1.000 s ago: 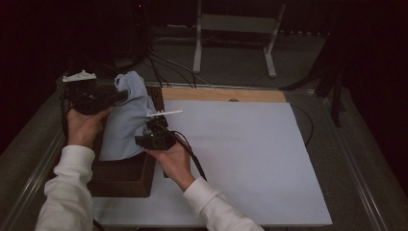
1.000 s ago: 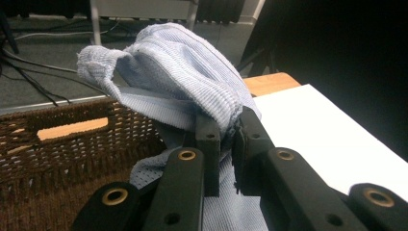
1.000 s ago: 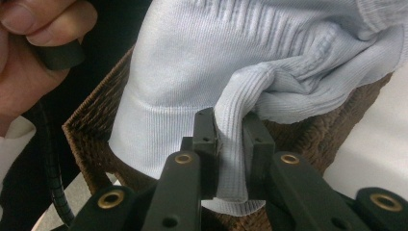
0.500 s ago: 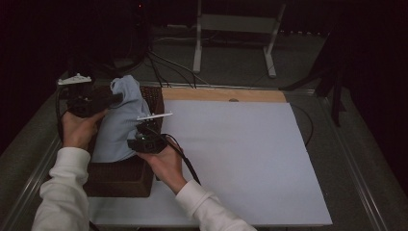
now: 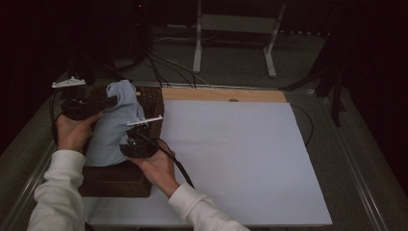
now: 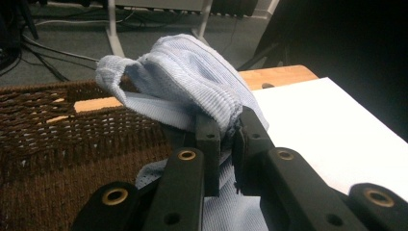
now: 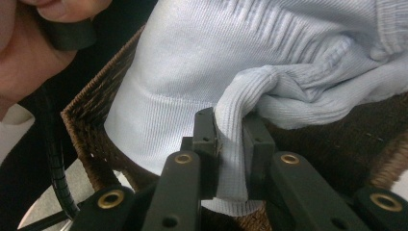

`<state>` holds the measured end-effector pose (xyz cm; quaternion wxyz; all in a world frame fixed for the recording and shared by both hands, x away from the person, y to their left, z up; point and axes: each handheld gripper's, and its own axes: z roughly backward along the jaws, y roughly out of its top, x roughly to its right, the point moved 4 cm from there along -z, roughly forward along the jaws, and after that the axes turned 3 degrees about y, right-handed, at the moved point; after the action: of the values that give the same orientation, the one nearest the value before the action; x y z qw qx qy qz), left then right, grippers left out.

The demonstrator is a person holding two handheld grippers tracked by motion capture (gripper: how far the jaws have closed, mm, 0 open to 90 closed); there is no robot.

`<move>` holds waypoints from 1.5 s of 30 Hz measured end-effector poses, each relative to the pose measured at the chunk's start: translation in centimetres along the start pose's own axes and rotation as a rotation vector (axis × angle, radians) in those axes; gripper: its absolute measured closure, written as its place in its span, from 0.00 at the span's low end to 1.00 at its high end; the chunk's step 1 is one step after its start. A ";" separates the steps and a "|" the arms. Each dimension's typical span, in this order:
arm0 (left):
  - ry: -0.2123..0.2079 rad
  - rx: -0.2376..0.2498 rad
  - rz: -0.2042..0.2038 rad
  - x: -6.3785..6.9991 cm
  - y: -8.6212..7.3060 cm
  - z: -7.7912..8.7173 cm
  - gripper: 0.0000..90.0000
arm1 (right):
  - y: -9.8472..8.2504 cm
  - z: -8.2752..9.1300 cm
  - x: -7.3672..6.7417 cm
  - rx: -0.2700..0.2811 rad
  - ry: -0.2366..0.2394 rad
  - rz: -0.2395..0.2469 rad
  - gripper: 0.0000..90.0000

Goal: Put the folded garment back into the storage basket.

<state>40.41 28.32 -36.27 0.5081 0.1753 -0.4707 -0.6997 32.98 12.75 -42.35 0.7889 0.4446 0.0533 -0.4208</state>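
Note:
A pale blue knitted garment hangs over a brown wicker basket at the table's left. My left gripper is shut on the garment's upper part; in the left gripper view the fabric bunches over the jaws of the left gripper. My right gripper is shut on a lower ribbed fold. The right gripper view shows that fold pinched in the right gripper, with the basket wall behind.
A large white sheet covers most of the table, with a wooden strip along its far edge. Cables and a metal stand lie beyond the table. A cable trails from the right gripper.
Both hands have shifted a little to the left with the garment, the right one more. Both grips are unchanged.

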 end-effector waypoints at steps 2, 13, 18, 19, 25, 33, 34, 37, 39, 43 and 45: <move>0.004 -0.002 0.001 -0.2 -0.1 0.1 0.92 | -0.1 -0.2 -0.2 -0.001 0.000 0.002 0.89; 0.018 -0.016 0.011 -0.9 -0.7 0.4 0.92 | -0.9 -1.3 -1.3 -0.022 -0.008 0.036 0.89; 0.023 -0.021 0.014 -1.2 -0.9 0.6 0.92 | -1.0 -1.6 -1.6 -0.027 -0.019 0.053 0.89; 0.024 -0.020 0.013 -1.3 -1.0 0.6 0.92 | -1.0 -1.7 -1.7 -0.025 -0.020 0.055 0.89; 0.030 -0.026 0.017 -1.6 -1.2 0.8 0.92 | -1.1 -2.2 -2.1 -0.034 -0.027 0.064 0.89; 0.038 -0.037 0.026 -2.1 -1.7 0.9 0.92 | -1.3 -2.8 -2.2 -0.048 -0.038 0.068 0.89; 0.039 -0.037 0.028 -2.2 -1.7 1.0 0.92 | -1.4 -2.9 -2.2 -0.051 -0.040 0.068 0.89; 0.040 -0.040 0.032 -2.3 -1.9 1.0 0.92 | -1.5 -3.0 -2.3 -0.057 -0.041 0.071 0.89; 0.042 -0.044 0.034 -2.5 -2.1 1.0 0.92 | -1.5 -3.1 -2.4 -0.060 -0.041 0.071 0.89; 0.044 -0.049 0.040 -2.7 -2.3 1.0 0.92 | -1.7 -3.4 -2.4 -0.066 -0.052 0.082 0.89; 0.045 -0.053 0.042 -2.7 -2.4 1.0 0.92 | -1.7 -3.6 -2.4 -0.071 -0.057 0.088 0.89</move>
<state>39.56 31.29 -38.40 0.5374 0.1675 -0.4442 -0.6970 31.27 16.42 -44.52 0.8231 0.4060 0.0261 -0.3962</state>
